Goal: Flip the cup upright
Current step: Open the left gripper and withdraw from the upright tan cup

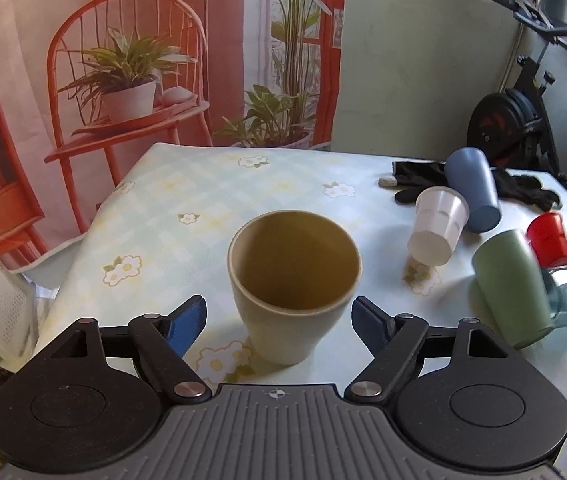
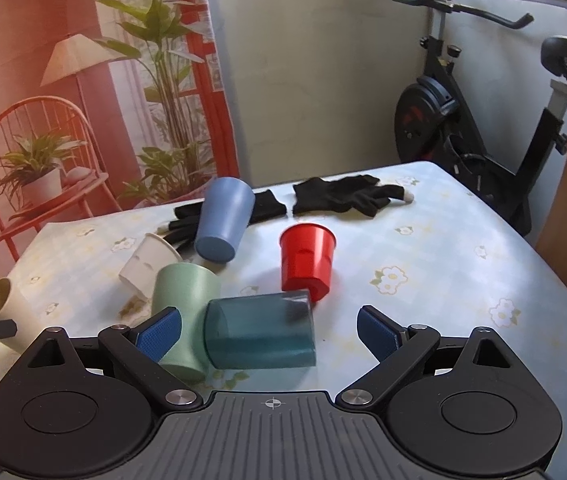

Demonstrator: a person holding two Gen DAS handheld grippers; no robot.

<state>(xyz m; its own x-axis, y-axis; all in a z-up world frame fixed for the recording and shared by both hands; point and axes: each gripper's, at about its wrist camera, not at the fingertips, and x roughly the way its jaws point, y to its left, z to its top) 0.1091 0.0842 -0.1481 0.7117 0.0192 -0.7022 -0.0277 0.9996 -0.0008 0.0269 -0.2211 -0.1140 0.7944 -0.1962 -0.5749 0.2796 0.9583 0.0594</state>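
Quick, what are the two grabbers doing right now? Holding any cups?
Left gripper: open, holding nothing; the beige cup stands upright between its fingers.
Right gripper: open, holding nothing; the teal cup lies on its side between its fingers.

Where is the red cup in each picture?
Left wrist view: the red cup is at the far right, behind the green cup.
Right wrist view: the red cup sits near the middle, just past the dark see-through cup, mouth tilted up and away.
Shared landmark: the blue cup, resting on a black glove.
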